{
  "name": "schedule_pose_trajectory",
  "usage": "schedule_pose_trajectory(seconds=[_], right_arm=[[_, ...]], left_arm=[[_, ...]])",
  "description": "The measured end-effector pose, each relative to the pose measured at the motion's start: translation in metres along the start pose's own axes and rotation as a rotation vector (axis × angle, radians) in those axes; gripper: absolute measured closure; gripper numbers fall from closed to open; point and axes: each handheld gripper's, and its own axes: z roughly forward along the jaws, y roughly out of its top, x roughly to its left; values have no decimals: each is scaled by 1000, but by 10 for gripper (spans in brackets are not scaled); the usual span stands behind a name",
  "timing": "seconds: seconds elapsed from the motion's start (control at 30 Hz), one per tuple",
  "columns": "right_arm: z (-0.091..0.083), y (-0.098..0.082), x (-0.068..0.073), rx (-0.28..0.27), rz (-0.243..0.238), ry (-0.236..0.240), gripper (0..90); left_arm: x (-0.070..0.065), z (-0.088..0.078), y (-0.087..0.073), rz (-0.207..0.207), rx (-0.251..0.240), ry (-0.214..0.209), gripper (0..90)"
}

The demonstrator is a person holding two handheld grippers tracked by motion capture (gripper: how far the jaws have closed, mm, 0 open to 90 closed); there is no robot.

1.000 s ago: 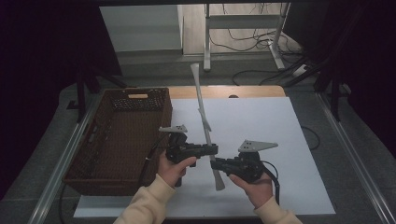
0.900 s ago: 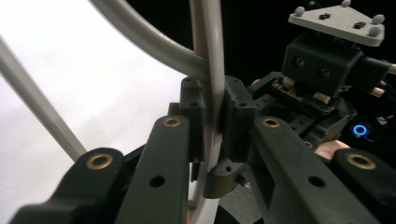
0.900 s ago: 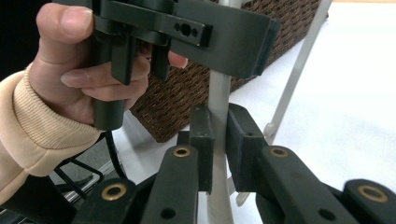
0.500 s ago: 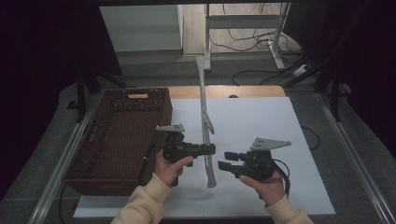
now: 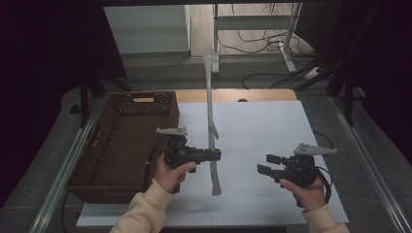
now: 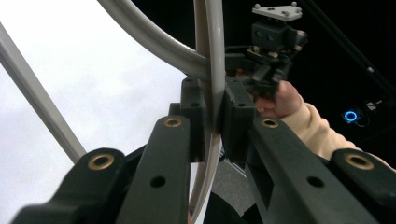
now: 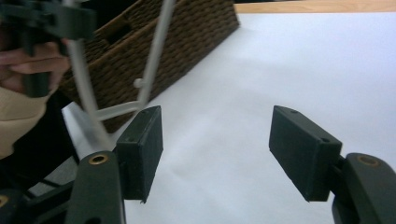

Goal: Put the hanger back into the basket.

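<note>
My matte-black two-jaw left gripper (image 5: 214, 155) has brass-coloured screws; my black right gripper (image 5: 263, 163) carries a grey triangular plate; cream knit sleeves (image 5: 141, 213).

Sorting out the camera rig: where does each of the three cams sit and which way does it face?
High view: above the person's side, looking forward and down on the white table; both forearms, left gripper, right gripper.
Left gripper view: rides the left gripper, looking along its fingers shut on the grey hanger; the other hand beyond.
Right gripper view: rides the right gripper, fingers open, facing the wicker basket.
Shared: hanger in all three.
</note>
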Motion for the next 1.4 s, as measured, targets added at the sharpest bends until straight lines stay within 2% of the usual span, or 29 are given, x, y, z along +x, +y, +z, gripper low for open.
schedule_pose_trajectory(seconds=[0.2, 0.47, 0.57, 0.77, 0.87, 1.07, 1.17, 1.4], right_arm=[[-4, -3, -12, -7, 29, -29, 350], [-3, -4, -16, -2, 36, -40, 349], [-3, -4, -16, -1, 44, -42, 349], [-2, -5, -18, 12, 46, -47, 347], [-1, -6, -18, 13, 44, -49, 347], [-1, -6, -20, 17, 40, -60, 347], [0, -6, -20, 15, 44, -60, 347], [1, -7, -21, 21, 52, -61, 347]], left_arm=[[-2, -3, 1, 0, 23, -21, 808], [-6, -8, 7, 19, 48, -48, 808], [-8, -12, 9, 24, 55, -42, 808], [-11, -24, 20, 32, 68, -44, 808], [-13, -32, 27, 41, 95, -49, 808], [-13, -41, 37, 46, 120, -61, 808], [-13, -45, 41, 44, 121, -59, 808], [-10, -62, 52, 56, 141, -24, 808]])
